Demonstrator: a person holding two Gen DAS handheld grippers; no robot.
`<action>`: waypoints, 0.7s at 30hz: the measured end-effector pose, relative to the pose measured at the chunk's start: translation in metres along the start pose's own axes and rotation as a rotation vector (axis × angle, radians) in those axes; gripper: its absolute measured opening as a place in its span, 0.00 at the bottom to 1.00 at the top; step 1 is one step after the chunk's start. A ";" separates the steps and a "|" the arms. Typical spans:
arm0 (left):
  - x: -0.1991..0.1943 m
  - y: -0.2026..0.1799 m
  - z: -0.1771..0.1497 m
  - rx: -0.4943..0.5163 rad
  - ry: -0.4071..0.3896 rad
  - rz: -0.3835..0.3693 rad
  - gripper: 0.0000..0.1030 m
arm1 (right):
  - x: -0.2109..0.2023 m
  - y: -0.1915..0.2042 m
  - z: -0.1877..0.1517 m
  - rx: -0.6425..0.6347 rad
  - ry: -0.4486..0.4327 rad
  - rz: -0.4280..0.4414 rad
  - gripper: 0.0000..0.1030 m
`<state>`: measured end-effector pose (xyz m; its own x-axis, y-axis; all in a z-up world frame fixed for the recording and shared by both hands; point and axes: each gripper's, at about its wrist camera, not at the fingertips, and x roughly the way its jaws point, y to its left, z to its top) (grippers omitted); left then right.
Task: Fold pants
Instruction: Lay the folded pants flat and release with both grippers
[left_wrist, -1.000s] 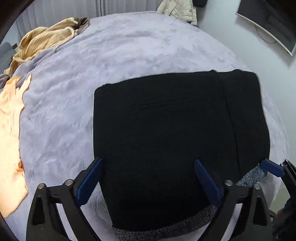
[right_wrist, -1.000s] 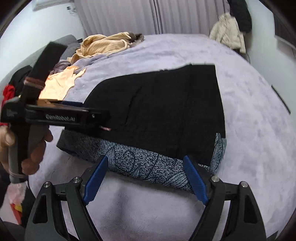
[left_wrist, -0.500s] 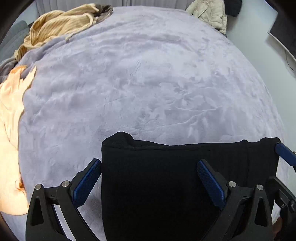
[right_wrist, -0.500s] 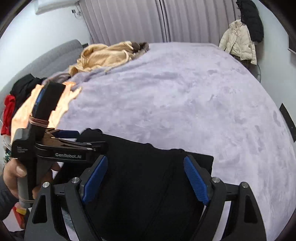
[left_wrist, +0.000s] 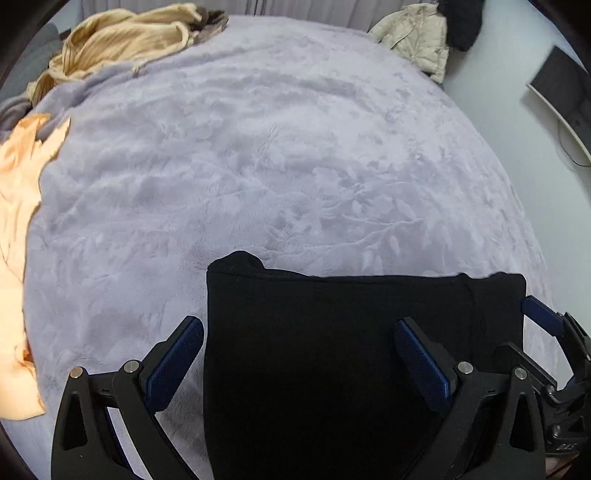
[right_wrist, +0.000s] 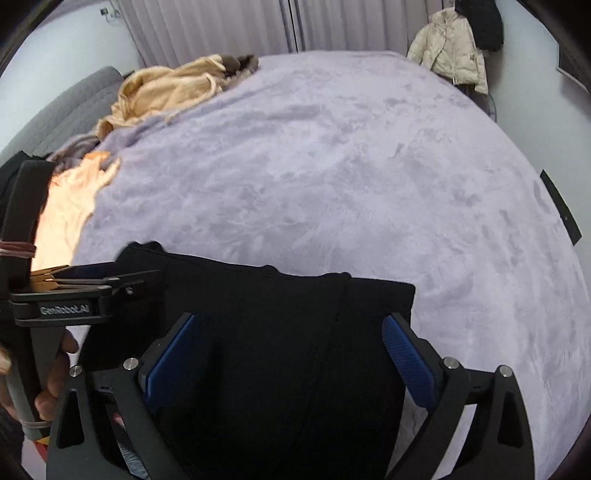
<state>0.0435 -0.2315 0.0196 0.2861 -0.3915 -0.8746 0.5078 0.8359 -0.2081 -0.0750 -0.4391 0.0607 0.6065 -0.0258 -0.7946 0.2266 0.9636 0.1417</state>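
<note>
The black pants (left_wrist: 351, 350) lie folded into a rectangle at the near side of the lilac bed cover (left_wrist: 277, 166). My left gripper (left_wrist: 299, 362) hangs open over their left part, one pad above the cover and the other above the cloth. My right gripper (right_wrist: 291, 354) is over the right part of the pants (right_wrist: 277, 332). Its jaws are opening, both pads stand above the black cloth, and neither pinches it. A hand holds the left gripper (right_wrist: 140, 282) at the left of the right wrist view. One finger (left_wrist: 541, 317) of the right gripper shows at the pants' right edge.
A beige garment (left_wrist: 129, 40) is heaped at the bed's far left and an orange one (left_wrist: 18, 221) lies along its left edge. A cream jacket (left_wrist: 413, 33) hangs at the far right. A monitor (left_wrist: 561, 96) stands by the right wall, a grey sofa (right_wrist: 55, 118) at the left.
Both grippers now sit farther forward over the pants, which fill only the bottom of each view. The grey patterned lining is out of sight. The right jaws stand a little wider.
</note>
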 end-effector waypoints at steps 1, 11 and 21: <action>-0.011 -0.003 -0.008 0.030 -0.021 0.003 1.00 | -0.013 0.007 -0.004 -0.018 -0.028 0.013 0.97; -0.016 0.021 -0.080 -0.033 -0.011 -0.011 1.00 | -0.003 0.034 -0.069 -0.072 0.039 -0.182 0.98; -0.034 0.007 -0.122 0.010 -0.044 0.018 1.00 | -0.033 0.042 -0.114 -0.016 0.022 -0.216 1.00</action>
<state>-0.0615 -0.1650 -0.0053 0.3307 -0.3933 -0.8579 0.5103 0.8392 -0.1881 -0.1724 -0.3680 0.0260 0.5282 -0.2270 -0.8182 0.3375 0.9404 -0.0430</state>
